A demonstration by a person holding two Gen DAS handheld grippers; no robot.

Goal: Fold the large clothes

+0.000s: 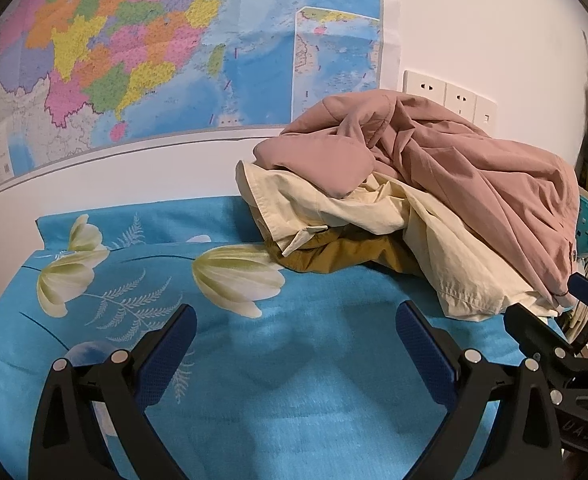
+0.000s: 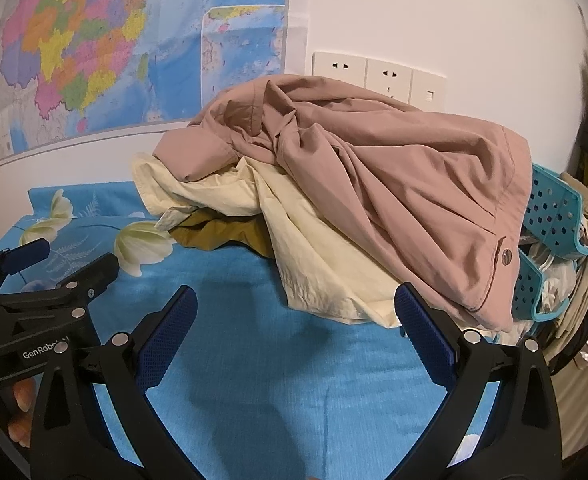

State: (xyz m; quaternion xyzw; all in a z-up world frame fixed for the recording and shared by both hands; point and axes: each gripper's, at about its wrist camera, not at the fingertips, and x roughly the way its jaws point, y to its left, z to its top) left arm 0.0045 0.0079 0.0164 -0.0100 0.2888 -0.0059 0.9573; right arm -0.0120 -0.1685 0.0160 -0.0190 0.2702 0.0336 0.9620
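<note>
Colourful paper wall map [image 1: 134, 52] far left; turquoise floral bedsheet [image 1: 294, 380] below. Left gripper [image 1: 294, 332] and right gripper [image 2: 294, 316], both spread apart, empty, over sheet. "GenRobot" partly readable on left gripper. Crumpled pink, cream and mustard garment pile [image 2: 354, 184] far right, beside perforated teal plastic basket [image 2: 554, 216]; white wall sockets [image 2: 378, 76] behind.

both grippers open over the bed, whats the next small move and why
Probably reach the right gripper forward to pinch the pink garment's near hem: it lies on top of the cream and mustard clothes, and both grippers hold nothing.

bare blue sheet [image 1: 294, 360] ahead; clothes pile [image 2: 374, 184] blocks the right.
</note>
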